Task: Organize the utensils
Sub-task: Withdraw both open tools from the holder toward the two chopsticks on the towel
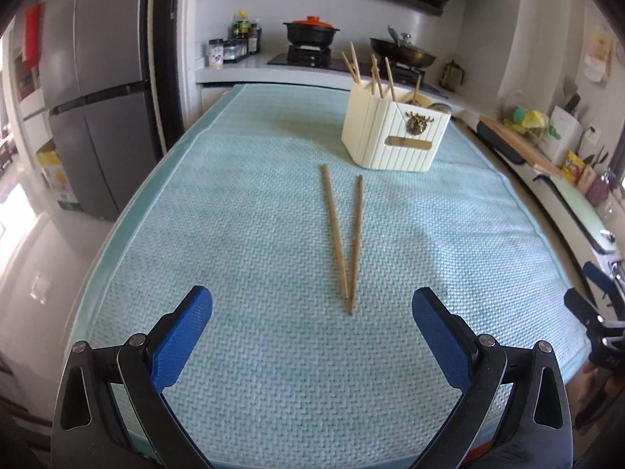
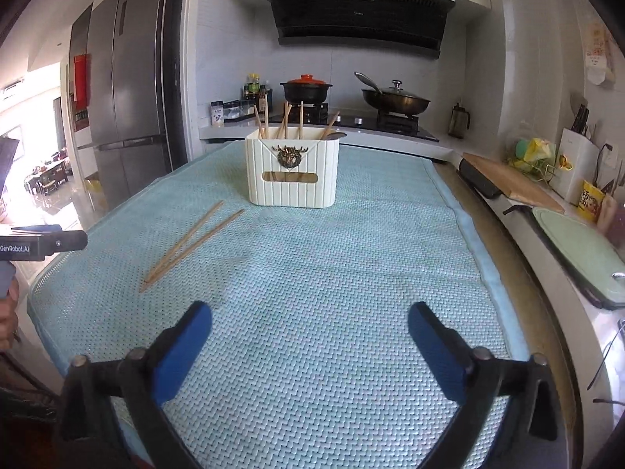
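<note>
Approach to the last loose chopsticks (image 1: 345, 242).
Left tool (image 1: 312, 308) and right tool (image 2: 310, 322) both spread, empty; next, pinch the pair and lift it into the holder (image 1: 390, 140).

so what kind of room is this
A home kitchen, most likely. A gas stove carries a black pot with an orange lid under a range hood, and a tall steel fridge stands at the left.

Bright daylight from the left, soft shadows, sharp centre (fisheye-bent, dark-vignetted edges).
</note>
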`<state>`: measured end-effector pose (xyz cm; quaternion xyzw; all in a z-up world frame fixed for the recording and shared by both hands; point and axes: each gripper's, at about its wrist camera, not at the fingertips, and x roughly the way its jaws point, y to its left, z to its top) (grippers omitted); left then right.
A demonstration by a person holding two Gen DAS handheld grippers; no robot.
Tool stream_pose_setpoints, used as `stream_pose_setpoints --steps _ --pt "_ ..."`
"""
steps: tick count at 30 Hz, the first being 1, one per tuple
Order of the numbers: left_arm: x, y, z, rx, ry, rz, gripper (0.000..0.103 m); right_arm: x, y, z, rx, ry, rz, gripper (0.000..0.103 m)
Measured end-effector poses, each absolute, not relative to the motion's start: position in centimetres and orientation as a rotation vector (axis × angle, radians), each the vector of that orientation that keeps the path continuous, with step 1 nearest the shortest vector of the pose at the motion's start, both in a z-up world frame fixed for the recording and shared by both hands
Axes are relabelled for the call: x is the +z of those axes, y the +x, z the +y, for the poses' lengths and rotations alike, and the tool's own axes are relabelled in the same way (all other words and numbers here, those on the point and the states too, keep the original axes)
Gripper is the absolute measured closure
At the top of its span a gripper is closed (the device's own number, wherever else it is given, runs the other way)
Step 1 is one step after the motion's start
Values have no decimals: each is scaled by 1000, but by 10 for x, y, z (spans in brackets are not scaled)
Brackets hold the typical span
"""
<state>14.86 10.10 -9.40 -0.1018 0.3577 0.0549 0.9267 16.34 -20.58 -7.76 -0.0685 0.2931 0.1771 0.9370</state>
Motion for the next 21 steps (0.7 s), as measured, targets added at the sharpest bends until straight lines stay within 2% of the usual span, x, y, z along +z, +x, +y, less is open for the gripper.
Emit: stream_pose_setpoints --steps 3,10,17,18,20,21 --pt "-105 136 108 105 -265 714 1 -88 171 -202 386 -109 657 0" --pt "-125 148 108 100 -174 849 1 -93 189 -167 396 -128 749 0" --pt "-126 148 117 189 -92 803 1 -105 207 -142 403 -114 826 1" --pt "-128 147 120 192 -94 804 1 -106 211 -138 409 -119 832 7" --pt "-131 145 128 183 -119 811 1 -110 224 -126 434 -134 862 29" --pt "-133 145 132 180 -137 815 1 -112 233 -119 452 -140 894 48"
